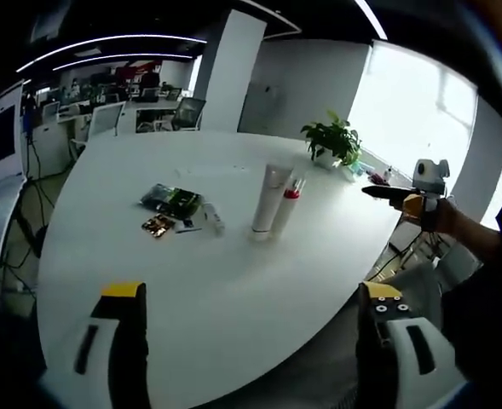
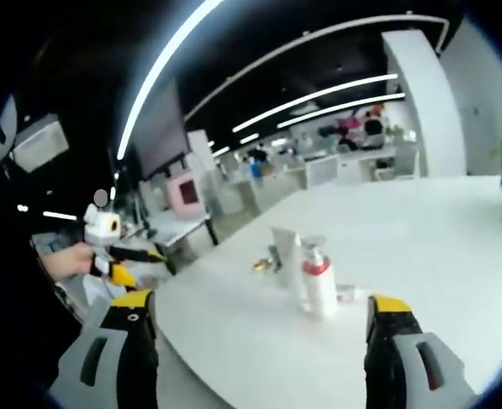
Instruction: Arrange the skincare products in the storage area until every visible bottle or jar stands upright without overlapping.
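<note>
Room: open office with strip lights, desks and chairs at the back, a bright window on one side; a big white table point(image 1: 233, 281) holds everything

Left gripper point(image 1: 255, 328): jaws spread wide with nothing between them, hanging over the near edge of the table, well apart from the products

Right gripper point(image 2: 263, 341): jaws released and bare too, just off the table edge, aimed at the two standing items; it also shows at the right of the left gripper view, held in a hand

Tube point(image 1: 268, 200): white, upright near the middle of the table, standing on its cap end

Pump bottle point(image 1: 286, 207): white with a red collar, upright, just beside the tube; whether they touch I cannot tell

Lying items: a dark green packet point(image 1: 172, 200), a small coppery packet point(image 1: 158, 226) and a small white tube point(image 1: 214, 219) lie flat, close together, near the standing pair on the side away from the window

Plant point(image 1: 334, 141): potted, at the far edge by the window, with a few small things beside it, too small to name

Step in hand: approach; judging by the layout, two products stand and the flat ones are yet to be handled

Next move: probably bring one gripper to the small white tube, close across its body, and stand it clear of the upright pair so nothing tips or overlaps
</note>
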`<state>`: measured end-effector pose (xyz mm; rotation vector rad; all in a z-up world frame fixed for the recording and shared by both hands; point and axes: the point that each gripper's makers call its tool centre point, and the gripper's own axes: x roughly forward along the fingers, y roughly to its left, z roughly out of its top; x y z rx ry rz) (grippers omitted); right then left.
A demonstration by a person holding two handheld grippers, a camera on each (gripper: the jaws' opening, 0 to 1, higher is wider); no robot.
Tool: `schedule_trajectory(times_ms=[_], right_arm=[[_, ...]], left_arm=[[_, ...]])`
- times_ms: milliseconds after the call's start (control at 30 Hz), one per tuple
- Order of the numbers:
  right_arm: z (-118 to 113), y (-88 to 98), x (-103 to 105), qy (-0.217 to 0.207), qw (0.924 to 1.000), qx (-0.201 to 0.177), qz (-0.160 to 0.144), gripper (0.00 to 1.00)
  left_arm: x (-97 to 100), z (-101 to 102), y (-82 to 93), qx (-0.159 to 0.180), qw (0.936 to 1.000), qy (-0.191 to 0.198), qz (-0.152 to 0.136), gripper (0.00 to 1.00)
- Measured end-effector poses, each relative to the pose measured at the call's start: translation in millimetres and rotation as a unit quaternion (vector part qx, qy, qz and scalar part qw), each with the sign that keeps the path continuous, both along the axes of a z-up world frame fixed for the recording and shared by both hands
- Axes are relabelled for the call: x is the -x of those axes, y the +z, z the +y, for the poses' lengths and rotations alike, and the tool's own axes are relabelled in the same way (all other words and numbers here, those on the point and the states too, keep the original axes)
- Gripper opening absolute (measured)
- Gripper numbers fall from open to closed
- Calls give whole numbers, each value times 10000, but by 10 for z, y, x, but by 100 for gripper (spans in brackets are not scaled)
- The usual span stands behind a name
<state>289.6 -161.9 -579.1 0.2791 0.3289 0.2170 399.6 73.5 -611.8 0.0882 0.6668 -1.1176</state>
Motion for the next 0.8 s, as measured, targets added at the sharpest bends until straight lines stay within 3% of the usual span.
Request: schedule_trajectory(times_ms=[433,800], right_arm=[[-34,-73,7,-50,9999,-92,119,99],[-77,-133,-21,-87,9997,-189,136,99]], left_arm=[[-75,-64,-102,-105,9996,132,236,94],[-176,-372,-236,-287,9994,-62,170,92]])
